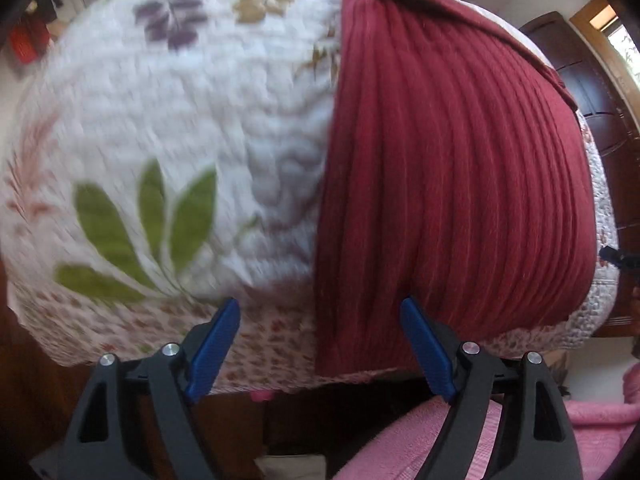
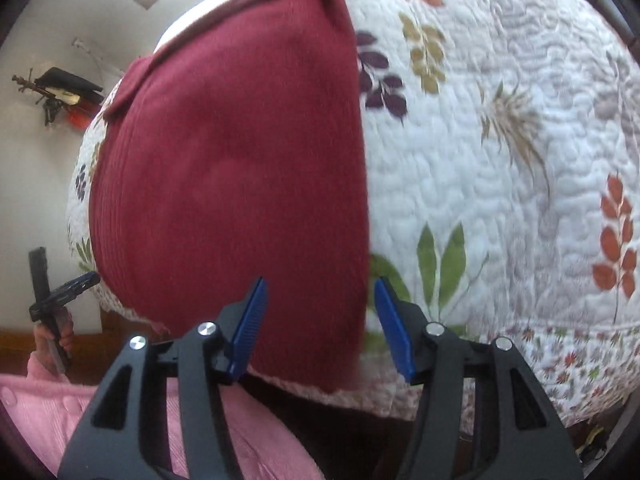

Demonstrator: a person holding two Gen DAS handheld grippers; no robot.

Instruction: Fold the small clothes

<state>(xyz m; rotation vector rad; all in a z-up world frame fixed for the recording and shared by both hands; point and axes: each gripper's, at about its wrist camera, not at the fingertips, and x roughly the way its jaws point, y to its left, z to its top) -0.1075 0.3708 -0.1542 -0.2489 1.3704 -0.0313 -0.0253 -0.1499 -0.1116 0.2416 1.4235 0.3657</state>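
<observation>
A dark red ribbed garment lies flat on a white quilted bedspread with leaf prints. It reaches the near edge of the bed, and a folded band runs along its far edge. In the right wrist view the same red garment fills the left half, with the bedspread to its right. My left gripper hangs open just above the garment's near left edge, holding nothing. My right gripper is open over the garment's near right corner, also holding nothing.
Pink knit clothing of the person shows below the bed edge, and again as the pink clothing in the right wrist view. Dark wooden furniture stands beyond the bed. The left gripper's body, held in a hand, appears at far left.
</observation>
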